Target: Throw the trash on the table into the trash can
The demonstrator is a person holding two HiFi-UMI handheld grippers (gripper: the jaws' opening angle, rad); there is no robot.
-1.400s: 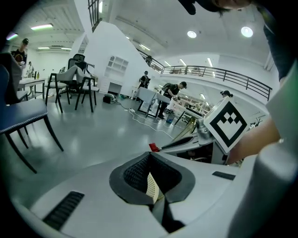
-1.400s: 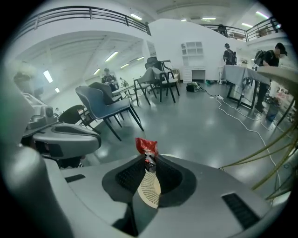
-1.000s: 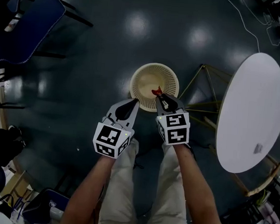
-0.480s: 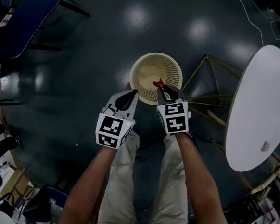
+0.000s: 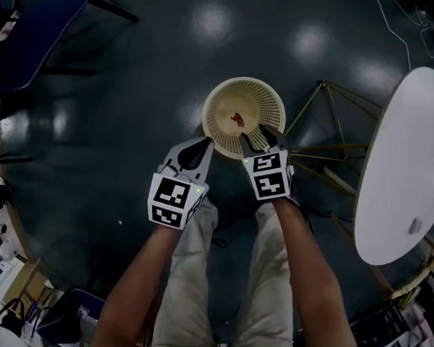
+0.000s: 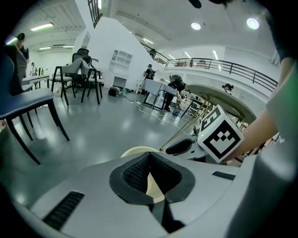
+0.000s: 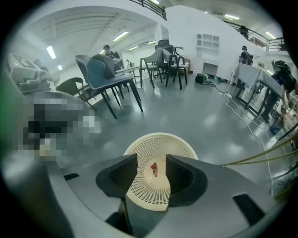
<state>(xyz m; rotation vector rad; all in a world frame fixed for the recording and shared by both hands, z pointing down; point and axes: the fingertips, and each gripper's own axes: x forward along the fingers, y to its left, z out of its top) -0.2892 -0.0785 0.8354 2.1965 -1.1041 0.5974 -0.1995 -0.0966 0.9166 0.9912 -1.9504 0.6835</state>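
We are releasing over the cream perforated trash can (image 5: 247,81). The right gripper (image 5: 258,140) jaws have just been opening, nothing is between them, and the red scrap (image 5: 238,119) is showing inside the can. We are holding the left gripper (image 5: 202,147) closed and empty beside the rim. Before lifting away, we are advising a check that the scrap has dropped clear of both pads.
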